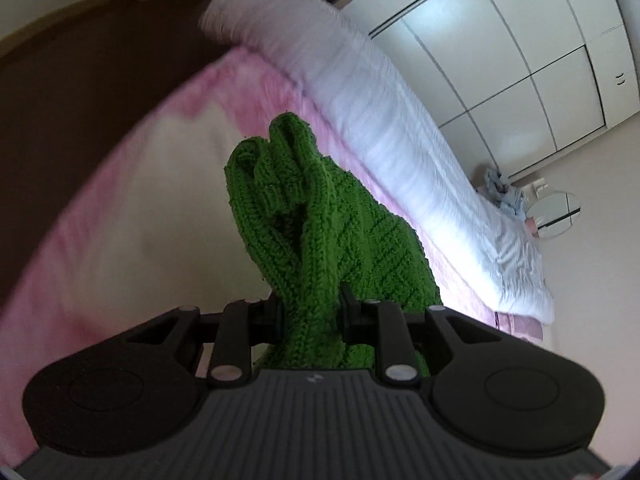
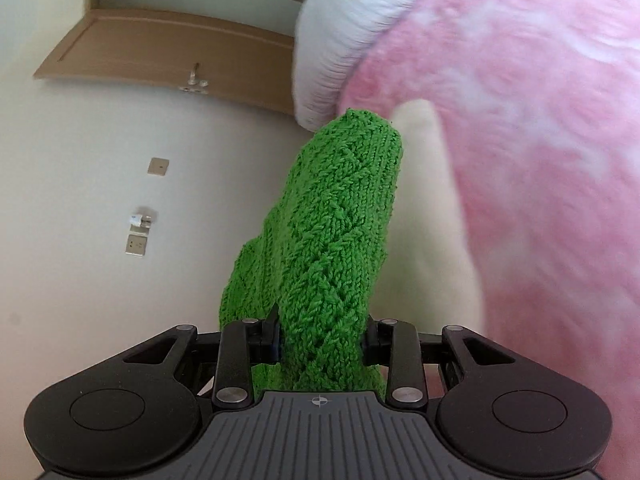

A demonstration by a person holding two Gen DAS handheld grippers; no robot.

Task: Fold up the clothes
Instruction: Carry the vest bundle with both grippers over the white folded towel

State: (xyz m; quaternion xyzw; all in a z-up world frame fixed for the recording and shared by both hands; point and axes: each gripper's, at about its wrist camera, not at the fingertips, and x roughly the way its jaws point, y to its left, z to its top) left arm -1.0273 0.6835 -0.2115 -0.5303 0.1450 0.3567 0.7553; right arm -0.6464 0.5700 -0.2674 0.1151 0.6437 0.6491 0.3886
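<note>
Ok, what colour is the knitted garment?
Bright green knitted garment, clearest in the right wrist view.

Pink blanket (image 2: pixel 540 200), wardrobe (image 1: pixel 520 60), door (image 2: pixel 168 52)

Both views were softly and evenly lit by daylight, with no hard shadows. Strong fisheye bending was seen at the edges, where dark corners closed in. The white duvet (image 1: pixel 384 120) and pink blanket (image 2: pixel 540 160) were smeared by motion blur, while the green knit (image 2: pixel 340 240) stayed sharp.
</note>
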